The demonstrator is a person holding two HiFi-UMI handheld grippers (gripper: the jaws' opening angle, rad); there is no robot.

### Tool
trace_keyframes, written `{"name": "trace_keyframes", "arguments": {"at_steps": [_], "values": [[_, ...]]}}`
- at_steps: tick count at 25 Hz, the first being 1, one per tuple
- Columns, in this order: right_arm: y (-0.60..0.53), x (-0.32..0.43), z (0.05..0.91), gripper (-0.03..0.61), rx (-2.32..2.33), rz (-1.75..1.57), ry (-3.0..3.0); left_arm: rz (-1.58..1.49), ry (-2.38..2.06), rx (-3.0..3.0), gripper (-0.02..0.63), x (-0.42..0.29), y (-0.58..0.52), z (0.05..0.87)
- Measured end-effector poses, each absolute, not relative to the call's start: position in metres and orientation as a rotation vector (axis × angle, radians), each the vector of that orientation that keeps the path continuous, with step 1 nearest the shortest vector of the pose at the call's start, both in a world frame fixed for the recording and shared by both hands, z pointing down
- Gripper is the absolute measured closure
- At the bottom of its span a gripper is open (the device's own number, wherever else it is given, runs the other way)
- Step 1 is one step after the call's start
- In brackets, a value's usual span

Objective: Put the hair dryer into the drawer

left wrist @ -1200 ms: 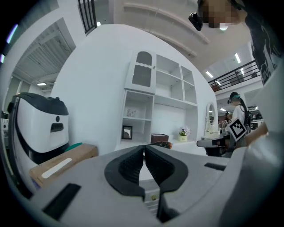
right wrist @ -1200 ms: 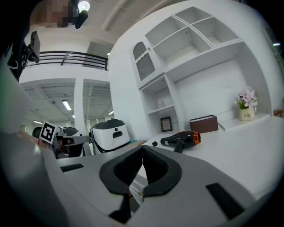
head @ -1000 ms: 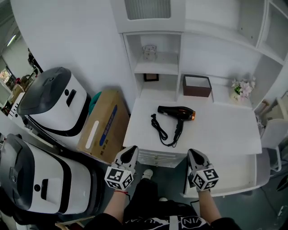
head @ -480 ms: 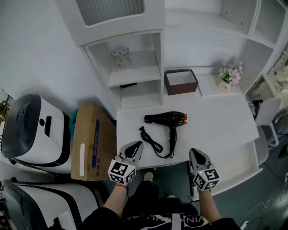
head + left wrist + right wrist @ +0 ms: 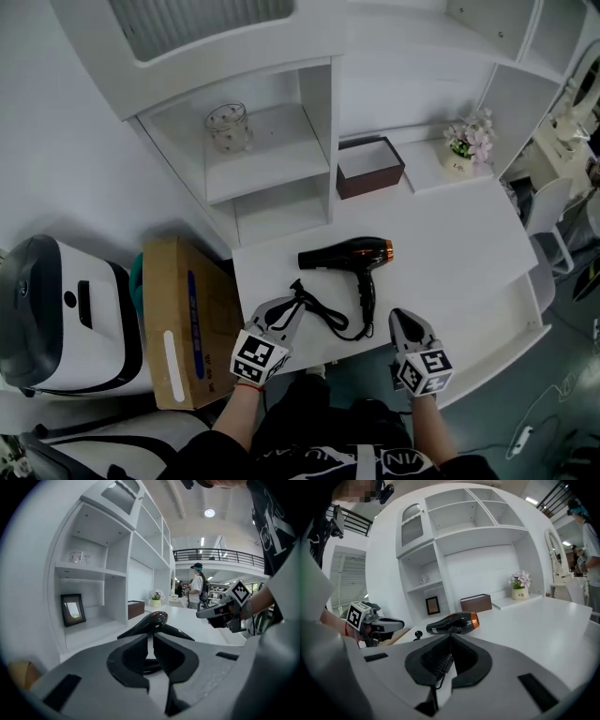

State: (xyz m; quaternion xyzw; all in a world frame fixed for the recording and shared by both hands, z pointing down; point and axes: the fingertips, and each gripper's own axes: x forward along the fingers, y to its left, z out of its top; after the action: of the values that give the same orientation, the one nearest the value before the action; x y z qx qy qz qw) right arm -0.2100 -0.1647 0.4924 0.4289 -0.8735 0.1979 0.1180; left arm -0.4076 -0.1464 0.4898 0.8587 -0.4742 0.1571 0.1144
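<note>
Left gripper (image 5: 284, 311) now nearer desk (image 5: 450, 244) front edge, beside hair dryer (image 5: 347, 255) cord (image 5: 319, 309); clenched, empty; right gripper (image 5: 405, 323) likewise

Left gripper (image 5: 285, 310): at 7 o'clock in the head view, nose aimed toward 1 o'clock, jaws pressed together.
Right gripper (image 5: 403, 322): at 5 o'clock, nose aimed toward 12 o'clock, jaws pressed together.
Left forearm (image 5: 232, 417): bare, reaching up from 6 o'clock, red band (image 5: 246, 384) at the wrist.
Right forearm (image 5: 428, 428): bare, roughly parallel to the left.
</note>
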Motion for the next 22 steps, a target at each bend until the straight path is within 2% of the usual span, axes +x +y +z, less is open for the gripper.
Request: {"name": "trace_keyframes", "arguments": {"at_steps": [9,11,12,17,22], "values": [[-0.188,-0.252,0.507,0.572,1.233,0.630,-2.471,0.905,-0.991,2.788,0.567,-0.380,-0.150,0.530],[-0.195,-0.257,0.514,0.534,1.225,0.656,-2.451,1.037,-0.924,2.805,0.553,-0.378,-0.148,0.538],[-0.201,-0.259,0.518,0.509,1.228,0.667,-2.443,1.122,-0.888,2.815,0.533,-0.378,-0.148,0.542],[-0.223,-0.272,0.540,0.464,1.224,0.696,-2.394,1.672,-0.588,2.810,0.420,-0.385,-0.145,0.570],[-0.238,-0.274,0.547,0.437,1.229,0.728,-2.369,1.932,-0.354,2.791,0.379,-0.381,-0.151,0.578]]}}
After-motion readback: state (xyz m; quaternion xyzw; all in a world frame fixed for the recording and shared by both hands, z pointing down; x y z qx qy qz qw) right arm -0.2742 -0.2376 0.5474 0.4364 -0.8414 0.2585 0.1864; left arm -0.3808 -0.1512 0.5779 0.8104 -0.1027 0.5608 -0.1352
